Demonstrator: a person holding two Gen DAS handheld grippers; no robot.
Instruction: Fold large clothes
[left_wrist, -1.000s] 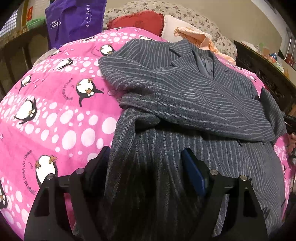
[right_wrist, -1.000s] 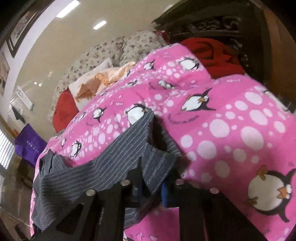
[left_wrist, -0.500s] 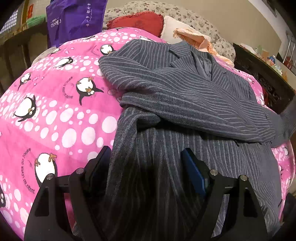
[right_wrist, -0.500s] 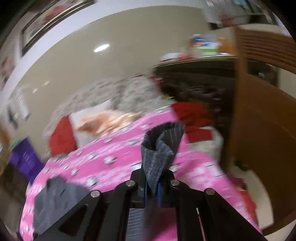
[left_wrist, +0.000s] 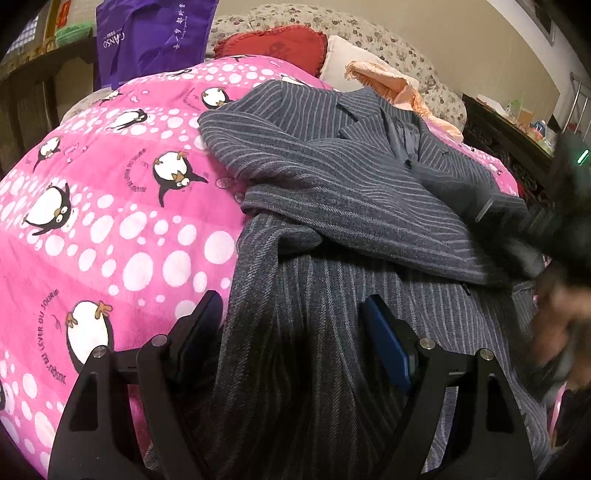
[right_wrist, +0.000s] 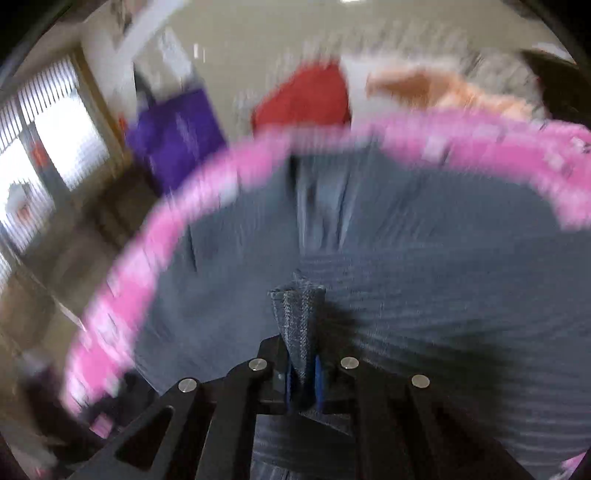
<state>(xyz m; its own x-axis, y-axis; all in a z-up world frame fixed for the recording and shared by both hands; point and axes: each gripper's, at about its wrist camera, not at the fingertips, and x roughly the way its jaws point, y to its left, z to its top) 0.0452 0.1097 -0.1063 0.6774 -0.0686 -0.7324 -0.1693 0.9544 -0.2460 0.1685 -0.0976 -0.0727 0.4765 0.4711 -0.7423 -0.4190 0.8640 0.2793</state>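
A grey pinstriped jacket (left_wrist: 351, 192) lies front up on a pink penguin blanket (left_wrist: 110, 221), one sleeve folded across its chest. My left gripper (left_wrist: 291, 299) stands open and wide astride the jacket's lower edge, and the cloth lies loose between its fingers. The right gripper (right_wrist: 304, 369) pinches the other sleeve's cuff (right_wrist: 297, 314) between its blue pads. Its jaws are opening slightly, with the cuff still pressed between them. It hangs over the jacket's body (right_wrist: 424, 258) in a heavily blurred view. A blurred hand (left_wrist: 565, 317) shows at the right edge of the left wrist view.
At the head of the bed are a purple bag (left_wrist: 155, 33), a red cushion (left_wrist: 273, 44), a peach cloth (left_wrist: 391, 81) and floral pillows (left_wrist: 424, 70). Dark carved furniture (left_wrist: 509, 147) runs along the bed's right side. The blanket's left half (left_wrist: 74, 166) is bare.
The right gripper has swung fast with the sleeve cuff from the bed's right side to over the jacket. It now shows blurred at the left view's right edge. The left gripper kept still.
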